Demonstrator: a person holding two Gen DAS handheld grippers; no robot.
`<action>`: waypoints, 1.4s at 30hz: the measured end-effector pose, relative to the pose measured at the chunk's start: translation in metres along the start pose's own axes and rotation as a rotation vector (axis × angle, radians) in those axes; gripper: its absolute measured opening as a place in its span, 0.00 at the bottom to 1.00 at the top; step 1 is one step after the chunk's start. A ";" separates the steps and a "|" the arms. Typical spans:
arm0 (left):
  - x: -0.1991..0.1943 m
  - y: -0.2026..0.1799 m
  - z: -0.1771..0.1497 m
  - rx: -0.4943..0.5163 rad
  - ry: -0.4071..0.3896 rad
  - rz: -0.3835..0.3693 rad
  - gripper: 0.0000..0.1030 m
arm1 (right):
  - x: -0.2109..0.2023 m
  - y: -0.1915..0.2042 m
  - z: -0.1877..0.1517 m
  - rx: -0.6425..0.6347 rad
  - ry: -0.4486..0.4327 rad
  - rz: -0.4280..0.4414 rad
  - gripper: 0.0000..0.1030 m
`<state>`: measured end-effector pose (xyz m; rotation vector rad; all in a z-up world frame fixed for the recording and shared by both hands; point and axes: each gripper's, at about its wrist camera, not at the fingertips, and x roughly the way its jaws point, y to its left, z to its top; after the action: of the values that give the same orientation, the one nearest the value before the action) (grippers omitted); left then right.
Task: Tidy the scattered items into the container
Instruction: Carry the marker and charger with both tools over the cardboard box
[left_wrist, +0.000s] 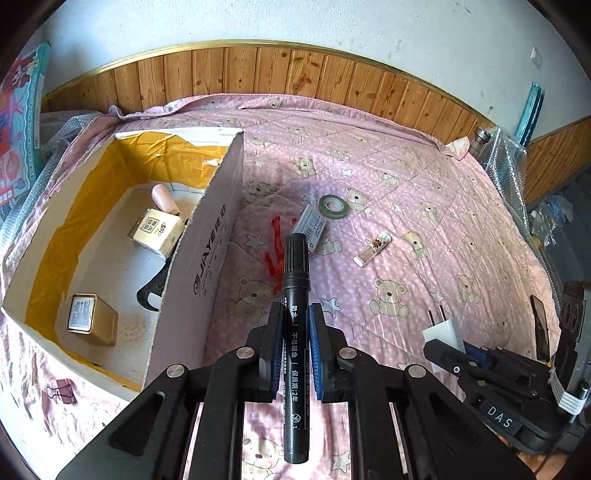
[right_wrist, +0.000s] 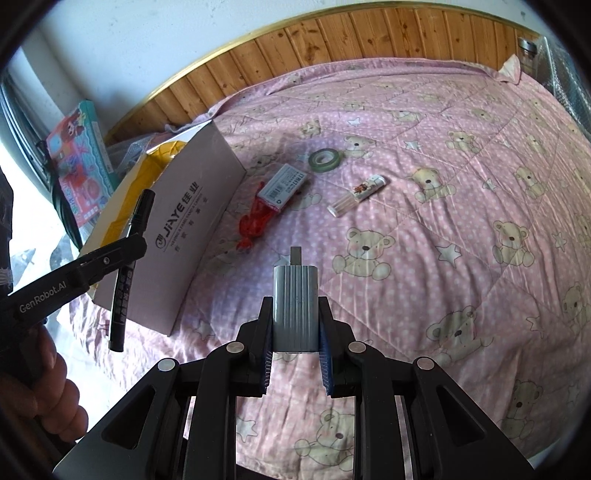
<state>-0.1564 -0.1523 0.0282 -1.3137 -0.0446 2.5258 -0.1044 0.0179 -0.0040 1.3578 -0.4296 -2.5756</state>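
1. Left of frame centre in the left wrist view sat the cardboard box (left_wrist: 201, 236), its open top up and left of the left gripper (left_wrist: 296, 343); that gripper was clamped on a black marker (left_wrist: 295, 325), long axis running straight up the frame along the fingers, cap end forward
2. Box wall stood just left of the marker tip, so the drop looks like a short swing left over the rim; left hand was the nearer one to the box
3. Lower centre of the right wrist view, the right gripper (right_wrist: 295, 332) was closed on a grey charger plug (right_wrist: 295, 306), prongs pointing forward; box (right_wrist: 192, 221) lay up and left of it, well apart, with the left gripper and marker (right_wrist: 131, 266) between
4. Loose on the pink bear quilt (left_wrist: 424, 221) beyond both grippers: green tape roll (left_wrist: 333, 205), small carton (left_wrist: 314, 229), red plastic bit (left_wrist: 275, 254), printed tube (left_wrist: 373, 247)
5. Inside the box: gold tin (left_wrist: 88, 321), tissue pack (left_wrist: 157, 232), pinkish bottle (left_wrist: 164, 197)
6. Purple binder clip (left_wrist: 62, 393) lay lower left outside the box
7. Room: wood panel headboard (left_wrist: 295, 74), white wall above
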 end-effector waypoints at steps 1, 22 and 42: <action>-0.005 0.002 0.000 -0.004 -0.008 -0.002 0.14 | 0.000 0.005 0.000 -0.008 -0.001 0.003 0.21; -0.053 0.046 -0.001 -0.078 -0.091 -0.024 0.14 | -0.001 0.069 -0.001 -0.087 0.007 0.032 0.21; -0.061 0.098 0.002 -0.164 -0.105 -0.006 0.14 | 0.004 0.135 0.013 -0.208 0.014 0.080 0.21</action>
<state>-0.1492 -0.2619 0.0623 -1.2347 -0.2825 2.6312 -0.1123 -0.1080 0.0466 1.2599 -0.2021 -2.4647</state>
